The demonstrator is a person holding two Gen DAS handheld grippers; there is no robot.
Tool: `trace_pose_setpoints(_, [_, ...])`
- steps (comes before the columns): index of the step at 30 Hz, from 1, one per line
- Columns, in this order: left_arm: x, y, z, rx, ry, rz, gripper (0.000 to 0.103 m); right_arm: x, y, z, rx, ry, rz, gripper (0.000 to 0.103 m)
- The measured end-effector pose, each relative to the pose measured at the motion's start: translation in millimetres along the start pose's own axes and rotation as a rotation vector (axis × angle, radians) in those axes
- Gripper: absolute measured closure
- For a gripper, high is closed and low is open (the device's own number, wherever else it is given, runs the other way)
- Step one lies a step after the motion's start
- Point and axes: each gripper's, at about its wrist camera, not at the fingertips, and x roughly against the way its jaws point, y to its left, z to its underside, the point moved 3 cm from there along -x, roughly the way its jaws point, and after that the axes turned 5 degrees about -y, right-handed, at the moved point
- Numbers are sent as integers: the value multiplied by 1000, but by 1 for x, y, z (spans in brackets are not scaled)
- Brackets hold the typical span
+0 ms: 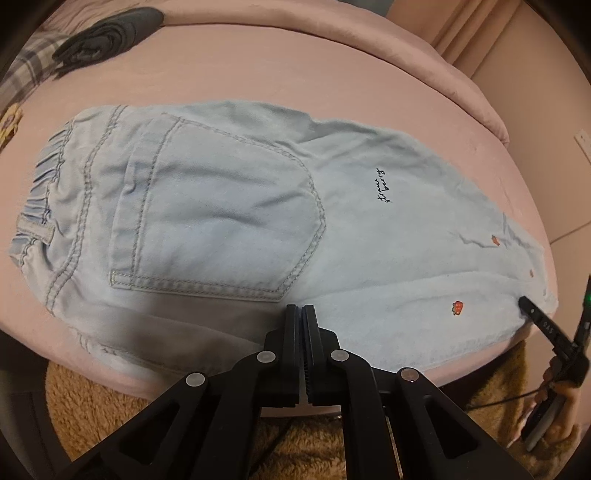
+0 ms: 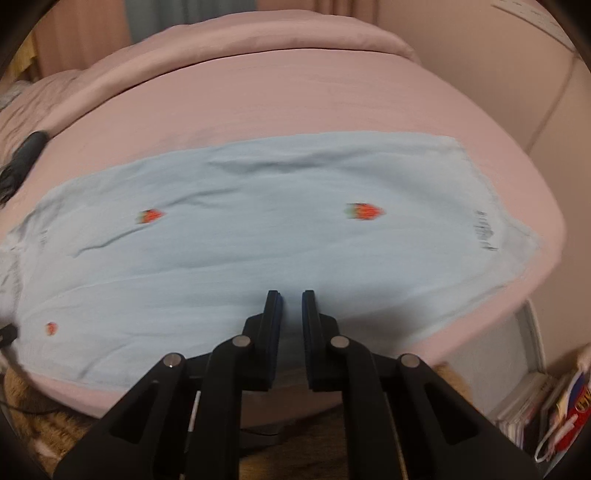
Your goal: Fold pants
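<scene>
Light blue denim pants (image 1: 229,206) lie flat across a pink bed. The elastic waistband (image 1: 40,192) is at the left, a back pocket faces up, and the legs run right with small strawberry prints. My left gripper (image 1: 300,308) has its fingers pressed together, tips down on the near edge of the seat. In the right wrist view the legs (image 2: 258,229) span the frame. My right gripper (image 2: 291,295) stands at their near edge, jaws nearly together with pale fabric filling the slit. Its tip (image 1: 526,304) also shows at the leg's near edge.
The pink sheet (image 1: 295,66) extends beyond the pants to a raised fold at the back. A dark folded garment (image 1: 107,35) lies far left beside plaid cloth. Below the bed edge are a brown fuzzy rug (image 1: 92,406), a hand (image 1: 554,402), and books (image 2: 524,406).
</scene>
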Motion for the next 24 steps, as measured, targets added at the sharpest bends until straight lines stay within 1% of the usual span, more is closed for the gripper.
trace_pose_setpoints(1, [4,5,-2,18,12,10,95,-1,-5,-2,-17,12,-1,94])
trace_pose_setpoints(2, [10,10,-6,36,17,12,95,0,-9,-5,-33,32,-23,94])
trace_pose_setpoints(3, [18,16,-11,53,8,12,95,1,-12,-12,-40,60,-50,90])
trace_pose_setpoints(4, [28,21,-17,62,-18,16,95,0,-7,-21,-28,64,-53,84])
trace_pose_setpoints(5, [42,29,-26,67,-65,4,95,4,-4,-29,-2,52,-53,82])
trace_pose_setpoints(6, [51,34,-33,67,-99,-6,95,13,7,-43,49,12,-69,76])
trace_pose_setpoints(7, [61,41,-42,64,-137,-17,95,19,16,-53,75,-16,-98,70])
trace_pose_setpoints(8, [71,50,-52,63,-182,-34,91,25,31,-66,94,-37,-149,66])
trace_pose_setpoints(9, [74,57,-59,69,-204,-50,85,29,47,-79,104,-43,-212,58])
trace_pose_setpoints(10, [76,67,-66,80,-218,-73,83,30,63,-89,112,-40,-271,53])
trace_pose_setpoints(11, [74,77,-73,90,-226,-88,83,31,80,-99,120,-35,-331,53])
trace_pose_setpoints(13, [64,89,-81,104,-217,-79,83,26,129,-119,152,5,-475,54])
trace_pose_setpoints(14, [57,93,-83,110,-206,-72,83,22,148,-126,168,23,-512,54])
trace_pose_setpoints(16, [38,101,-83,124,-162,-90,83,13,200,-136,231,62,-585,54])
trace_pose_setpoints(17, [32,102,-80,117,-154,-92,83,8,221,-135,253,84,-608,55])
trace_pose_setpoints(18, [25,104,-74,97,-143,-110,83,-1,248,-136,283,124,-625,55])
trace_pose_setpoints(19, [19,101,-71,90,-129,-117,83,-6,263,-133,302,146,-631,55])
trace_pose_setpoints(20, [15,102,-67,92,-98,-105,84,-13,280,-131,327,168,-635,55])
trace_pose_setpoints(21, [11,100,-60,98,-87,-102,84,-17,297,-129,354,187,-632,55])
trace_pose_setpoints(22, [12,98,-54,87,-105,-101,84,-22,310,-122,376,205,-632,55])
trace_pose_setpoints(24, [16,98,-48,70,-113,-97,85,-37,330,-114,399,256,-620,55])
